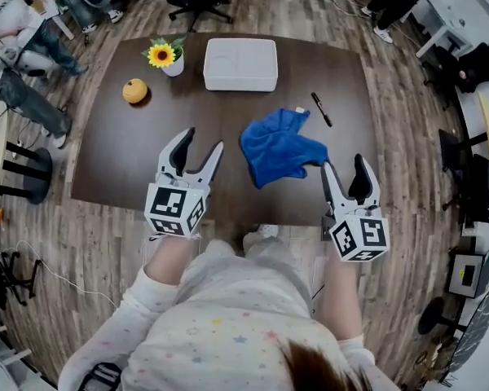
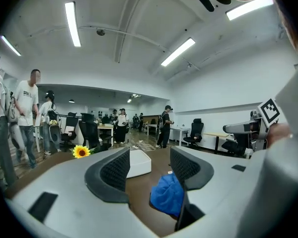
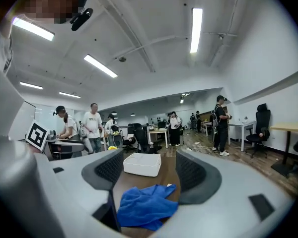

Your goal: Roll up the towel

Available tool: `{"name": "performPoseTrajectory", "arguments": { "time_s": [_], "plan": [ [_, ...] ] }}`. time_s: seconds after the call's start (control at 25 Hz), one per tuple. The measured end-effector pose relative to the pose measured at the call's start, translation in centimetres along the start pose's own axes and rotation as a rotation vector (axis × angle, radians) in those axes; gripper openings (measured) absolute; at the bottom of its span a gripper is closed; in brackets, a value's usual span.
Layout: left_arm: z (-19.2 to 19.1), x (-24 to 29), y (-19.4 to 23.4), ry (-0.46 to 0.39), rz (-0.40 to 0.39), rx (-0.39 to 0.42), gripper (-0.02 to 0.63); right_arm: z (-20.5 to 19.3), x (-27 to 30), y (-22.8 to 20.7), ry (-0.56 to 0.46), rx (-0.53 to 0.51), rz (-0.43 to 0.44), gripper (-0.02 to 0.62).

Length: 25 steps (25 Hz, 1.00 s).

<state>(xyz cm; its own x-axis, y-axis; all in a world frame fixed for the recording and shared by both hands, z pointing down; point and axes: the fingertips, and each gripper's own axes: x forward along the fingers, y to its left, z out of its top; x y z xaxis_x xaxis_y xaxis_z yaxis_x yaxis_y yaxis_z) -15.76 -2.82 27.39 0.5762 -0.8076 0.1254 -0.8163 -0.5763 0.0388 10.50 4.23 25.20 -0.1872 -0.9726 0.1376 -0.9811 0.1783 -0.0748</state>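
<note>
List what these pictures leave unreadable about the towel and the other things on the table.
- Blue towel: corners buried in its own folds, head view; a jaw covers its right part in the left gripper view.
- Black pen: too small in the head view to tell capped or uncapped.
- White box: only its outside shows, contents hidden in every view.

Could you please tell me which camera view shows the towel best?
The head view: the whole towel lies crumpled on the table. The right gripper view shows most of the towel, low between open jaws; the left gripper view shows only part of the towel, cut off by a jaw.
</note>
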Motion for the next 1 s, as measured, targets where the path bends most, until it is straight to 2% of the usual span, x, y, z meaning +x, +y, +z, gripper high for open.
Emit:
{"name": "performPoseTrajectory", "arguments": {
  "time_s": [0.28, 0.56, 0.88, 1.0],
  "plan": [
    [-1.6, 3.5, 0.0, 0.020, 0.077, -0.034, 0.232, -0.8, 6.2, -3.0, 0.054, -0.018, 0.124, 0.310],
    [-4.1, 4.7, -0.2, 0.056, 0.106, -0.062, 0.232, -4.0, 9.0, -4.3, 0.126, -0.008, 0.183, 0.299],
    [-6.8, 6.3, -0.8, 0.079, 0.055, -0.111, 0.232, -8.1, 10.2, -5.5, 0.215, -0.001, 0.168, 0.293],
    [-8.6, 6.6, -1.3, 0.116, 0.035, -0.127, 0.232, -10.0, 10.5, -6.2, 0.257, -0.006, 0.161, 0.291]
  ]
}}
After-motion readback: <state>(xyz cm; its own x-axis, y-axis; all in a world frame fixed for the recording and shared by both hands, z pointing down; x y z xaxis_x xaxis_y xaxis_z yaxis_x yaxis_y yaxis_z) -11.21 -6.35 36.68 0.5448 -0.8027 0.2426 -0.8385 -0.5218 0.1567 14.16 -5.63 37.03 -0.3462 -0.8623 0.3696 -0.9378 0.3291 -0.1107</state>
